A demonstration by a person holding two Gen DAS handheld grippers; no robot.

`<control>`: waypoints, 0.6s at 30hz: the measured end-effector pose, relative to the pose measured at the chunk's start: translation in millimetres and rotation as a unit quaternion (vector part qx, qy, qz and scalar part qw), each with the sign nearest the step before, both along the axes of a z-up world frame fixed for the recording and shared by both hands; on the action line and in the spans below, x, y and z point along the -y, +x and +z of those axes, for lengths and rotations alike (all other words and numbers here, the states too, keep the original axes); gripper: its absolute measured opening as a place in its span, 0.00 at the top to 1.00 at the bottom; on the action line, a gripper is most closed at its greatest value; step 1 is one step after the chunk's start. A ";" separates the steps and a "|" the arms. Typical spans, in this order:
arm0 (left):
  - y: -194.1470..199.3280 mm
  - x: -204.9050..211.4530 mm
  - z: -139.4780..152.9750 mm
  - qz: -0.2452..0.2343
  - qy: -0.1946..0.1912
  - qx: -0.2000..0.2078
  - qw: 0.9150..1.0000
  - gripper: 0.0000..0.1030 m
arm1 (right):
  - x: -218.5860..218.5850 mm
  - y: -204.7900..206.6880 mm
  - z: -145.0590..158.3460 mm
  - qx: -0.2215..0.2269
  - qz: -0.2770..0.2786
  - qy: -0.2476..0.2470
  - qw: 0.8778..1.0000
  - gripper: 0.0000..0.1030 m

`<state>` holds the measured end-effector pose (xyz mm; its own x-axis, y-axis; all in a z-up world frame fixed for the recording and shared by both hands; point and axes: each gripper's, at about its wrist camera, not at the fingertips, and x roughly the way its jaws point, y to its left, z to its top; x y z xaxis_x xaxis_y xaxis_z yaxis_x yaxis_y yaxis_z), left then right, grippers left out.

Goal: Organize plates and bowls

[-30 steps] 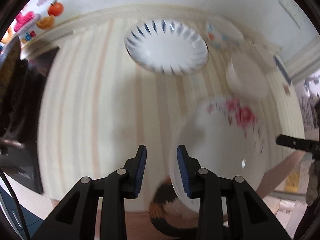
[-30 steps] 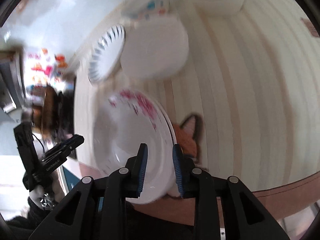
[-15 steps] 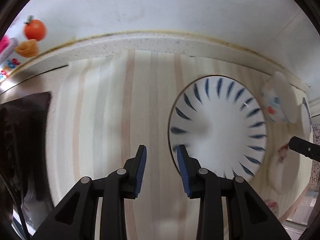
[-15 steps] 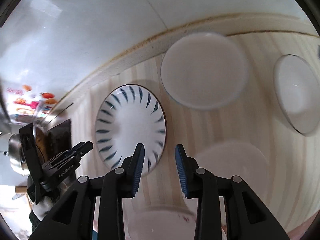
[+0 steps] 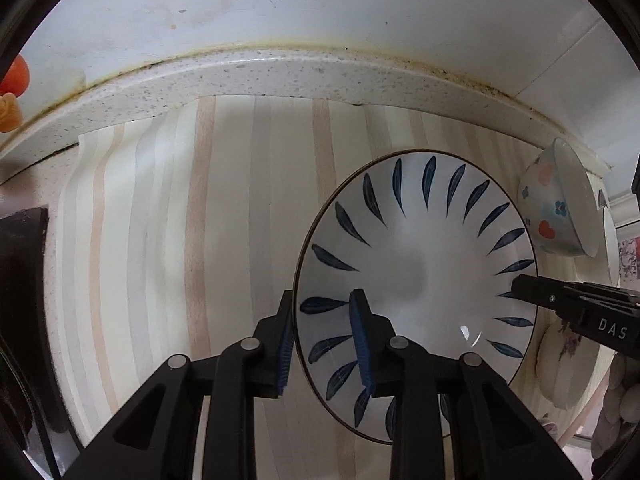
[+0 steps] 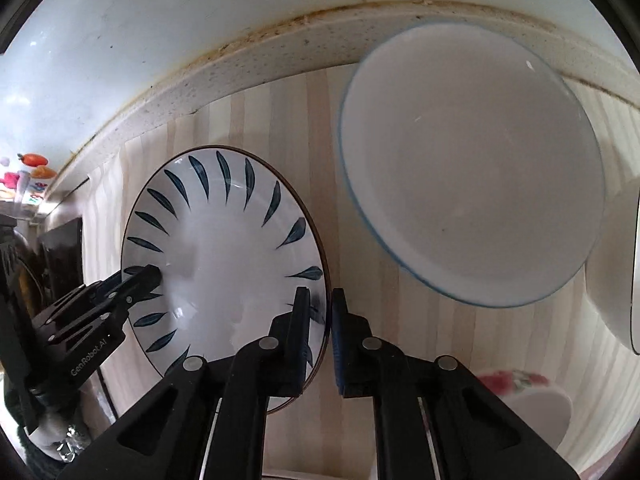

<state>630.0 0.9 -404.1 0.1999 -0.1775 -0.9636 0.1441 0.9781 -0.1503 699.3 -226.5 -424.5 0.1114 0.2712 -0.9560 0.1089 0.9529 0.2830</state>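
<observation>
A white plate with blue leaf strokes [image 5: 416, 272] [image 6: 224, 256] lies on the striped mat. My left gripper [image 5: 322, 340] is open and straddles the plate's left rim, one finger outside it, the other over the inside. In the right wrist view the left gripper [image 6: 148, 278] reaches over that same edge. My right gripper [image 6: 322, 328] sits at the opposite rim with its jaws narrowed onto the edge, one pad inside, one outside. From the left wrist view the right gripper [image 5: 520, 286] shows as a black tip over the plate's right side.
A big white dish with a thin blue rim [image 6: 472, 160] lies behind right of the plate. A small bowl with hearts and flowers [image 5: 560, 208], a white bowl [image 6: 612, 272] and a floral dish [image 6: 520, 384] stand nearby. A speckled ledge [image 5: 280, 72] and wall close the back; a black hob [image 5: 20, 300] lies left.
Both grippers swung from the floral dish to the blue-leaf plate and came down on its opposite rims. The right jaws have narrowed onto the rim; the left keeps its gap.
</observation>
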 end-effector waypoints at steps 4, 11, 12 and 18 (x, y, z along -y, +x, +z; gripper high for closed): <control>-13.2 -3.9 13.6 0.001 0.004 0.011 1.000 0.77 | -2.2 -2.3 6.0 0.004 -0.001 0.012 1.000 0.89; -33.0 -10.0 50.9 0.014 0.002 0.031 0.999 0.77 | -1.2 -14.6 36.8 0.020 0.019 0.023 0.999 0.89; -38.0 -10.8 56.8 0.018 0.000 0.035 0.999 0.77 | -0.2 -18.6 43.4 0.024 0.023 0.022 0.999 0.89; -66.0 -5.4 92.4 0.037 -0.013 0.053 0.998 0.77 | 3.8 -42.6 70.7 0.033 0.039 0.030 0.998 0.89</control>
<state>564.0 6.3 -311.7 0.3138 -0.1828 -0.9317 0.0879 0.9827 -0.1632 656.7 -230.3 -353.9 0.1495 0.3374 -0.9294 0.0137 0.9392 0.3431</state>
